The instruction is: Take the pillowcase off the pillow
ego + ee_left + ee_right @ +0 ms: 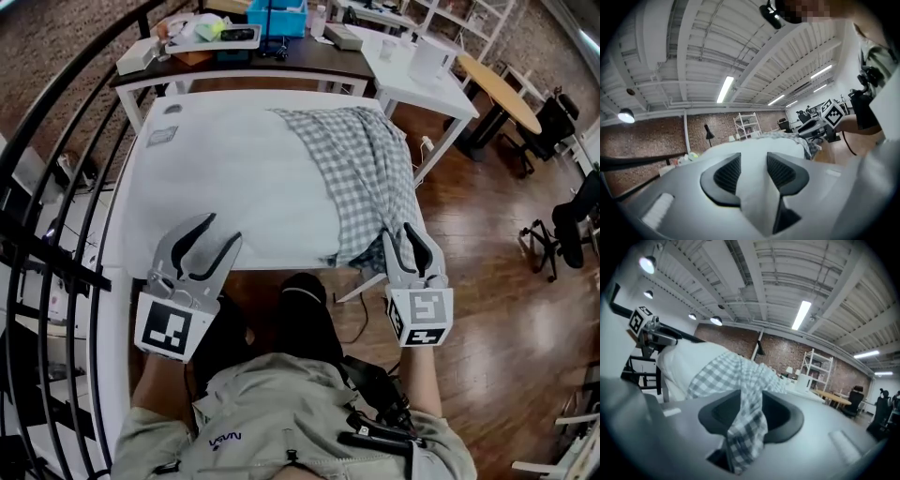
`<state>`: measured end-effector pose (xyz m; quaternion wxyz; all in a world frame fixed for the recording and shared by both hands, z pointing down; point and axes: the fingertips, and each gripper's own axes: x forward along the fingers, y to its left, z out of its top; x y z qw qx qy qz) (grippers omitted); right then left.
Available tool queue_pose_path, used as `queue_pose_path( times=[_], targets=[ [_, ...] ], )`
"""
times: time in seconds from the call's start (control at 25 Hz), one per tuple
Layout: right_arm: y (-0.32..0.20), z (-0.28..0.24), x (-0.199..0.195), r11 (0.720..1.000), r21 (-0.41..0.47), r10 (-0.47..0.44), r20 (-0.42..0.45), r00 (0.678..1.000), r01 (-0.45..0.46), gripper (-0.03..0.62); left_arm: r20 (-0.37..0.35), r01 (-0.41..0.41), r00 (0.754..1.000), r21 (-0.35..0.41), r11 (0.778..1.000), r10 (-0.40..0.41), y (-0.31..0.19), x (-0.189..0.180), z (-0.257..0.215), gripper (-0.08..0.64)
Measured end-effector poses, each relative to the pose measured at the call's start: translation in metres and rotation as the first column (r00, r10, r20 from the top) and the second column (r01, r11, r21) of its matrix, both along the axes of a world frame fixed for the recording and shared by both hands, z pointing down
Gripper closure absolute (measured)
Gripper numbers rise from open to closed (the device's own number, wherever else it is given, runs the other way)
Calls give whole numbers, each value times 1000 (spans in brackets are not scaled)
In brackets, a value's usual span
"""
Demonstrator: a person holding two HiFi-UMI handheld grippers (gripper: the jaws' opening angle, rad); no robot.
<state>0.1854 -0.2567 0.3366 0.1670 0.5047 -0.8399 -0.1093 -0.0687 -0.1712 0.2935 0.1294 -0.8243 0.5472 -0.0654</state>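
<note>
A white pillow lies on a white table. A grey-and-white checked pillowcase covers only its right end and hangs over the near right corner. My left gripper is at the pillow's near left edge, and white pillow fabric fills the gap between its pads. My right gripper is at the near right corner, shut on a bunched fold of the pillowcase, which trails out below the jaws. From the left gripper view the right gripper shows beyond the pillow.
Behind the pillow table stand a dark desk with a blue box and a white side table. A round wooden table and office chairs stand on the wood floor to the right. A black railing curves along the left.
</note>
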Motion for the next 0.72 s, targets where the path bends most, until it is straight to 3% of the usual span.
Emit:
queue_pose_path(
  times=[0.08, 0.24, 0.4, 0.52, 0.64, 0.72],
  targets=[
    [4, -32, -4, 997, 59, -46, 41, 998, 44, 442, -37, 55, 998, 56, 997, -53, 7, -7, -33, 380],
    [-29, -95, -30, 978, 172, -133, 63, 989, 120, 442, 51, 69, 996, 69, 995, -72, -33, -21, -70, 379],
    [-99, -132, -77, 969, 151, -211, 100, 972, 195, 425, 124, 20, 992, 36, 999, -25, -115, -13, -93, 348],
    [-152, -131, -117, 971, 32, -238, 93, 967, 236, 416, 192, 20, 981, -115, 993, 2, -177, -15, -62, 308],
    [-195, -104, -143, 971, -108, -214, -2, 977, 212, 408, 174, 14, 984, -332, 943, 47, -207, -18, -2, 293],
    [-214, -81, -153, 966, -185, -200, -84, 976, 182, 408, 145, 3, 988, -394, 919, 59, -208, -17, 26, 312]
  ],
)
